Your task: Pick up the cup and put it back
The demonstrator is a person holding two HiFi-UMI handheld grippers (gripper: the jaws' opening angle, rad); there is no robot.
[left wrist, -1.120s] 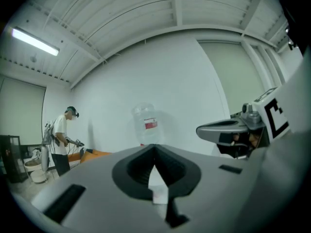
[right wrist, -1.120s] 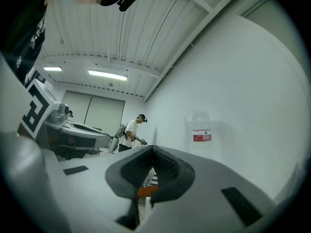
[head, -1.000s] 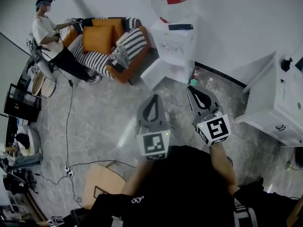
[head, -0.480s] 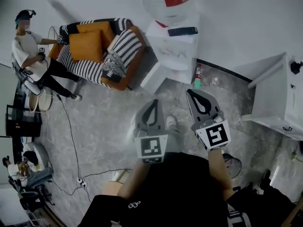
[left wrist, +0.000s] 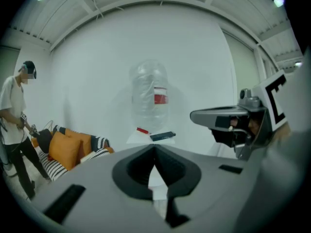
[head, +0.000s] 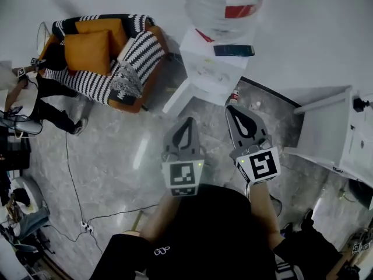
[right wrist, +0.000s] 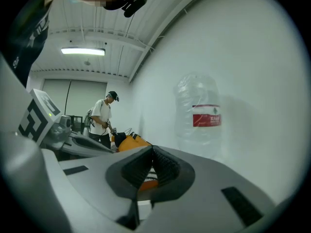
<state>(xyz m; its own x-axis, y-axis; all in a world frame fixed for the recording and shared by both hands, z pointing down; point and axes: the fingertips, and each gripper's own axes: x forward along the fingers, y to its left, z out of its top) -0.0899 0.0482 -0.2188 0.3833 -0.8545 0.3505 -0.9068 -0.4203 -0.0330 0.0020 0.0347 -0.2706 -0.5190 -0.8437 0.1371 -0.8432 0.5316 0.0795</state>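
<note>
Approach to water dispenser (head: 213, 69): against the earlier head view, it and its one bottle (head: 224, 4) loom larger, while the striped sofa (head: 137, 54) with two orange cushions (head: 87, 48) has slid toward the view's left edge. I hold the left hand-held gripper (head: 188, 124) and right hand-held gripper (head: 234, 114) side by side, jaws pressed together on nothing. Open floor (head: 116, 156) lies left; one white cabinet (head: 326, 133) bounds the right. I cannot make out the cup.

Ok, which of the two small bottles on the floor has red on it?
The bottle right beside the water dispenser; the clear bottle to its right shows none.
</note>
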